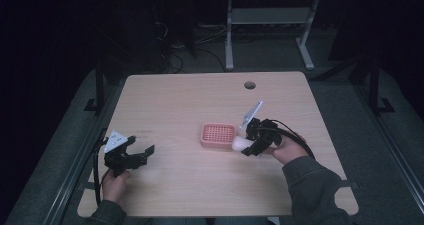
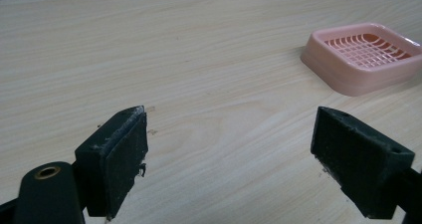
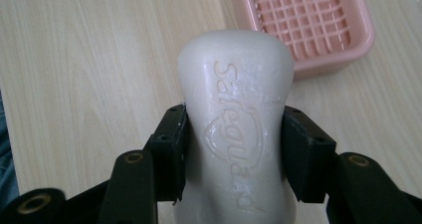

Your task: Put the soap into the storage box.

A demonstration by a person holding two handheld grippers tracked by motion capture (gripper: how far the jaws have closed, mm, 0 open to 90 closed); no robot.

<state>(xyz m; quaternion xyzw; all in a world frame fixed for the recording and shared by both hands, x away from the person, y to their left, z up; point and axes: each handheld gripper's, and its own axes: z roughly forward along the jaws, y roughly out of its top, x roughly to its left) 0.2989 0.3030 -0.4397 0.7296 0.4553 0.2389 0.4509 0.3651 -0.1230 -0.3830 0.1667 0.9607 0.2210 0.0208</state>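
While the right gripper [image 1: 248, 146] squeezes a white soap bar [image 3: 236, 129] at the pink tray's [image 1: 218, 135] four o'clock, the left gripper [image 1: 141, 154] rests wide apart, holding nothing.

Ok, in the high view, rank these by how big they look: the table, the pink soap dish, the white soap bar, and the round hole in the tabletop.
1. Table, by far the largest.
2. Pink soap dish.
3. White soap bar, clamped in the right gripper and partly hidden by it, so its full size is unsure.
4. Round hole, looking close in size to the soap's visible part; the order of these two is uncertain.
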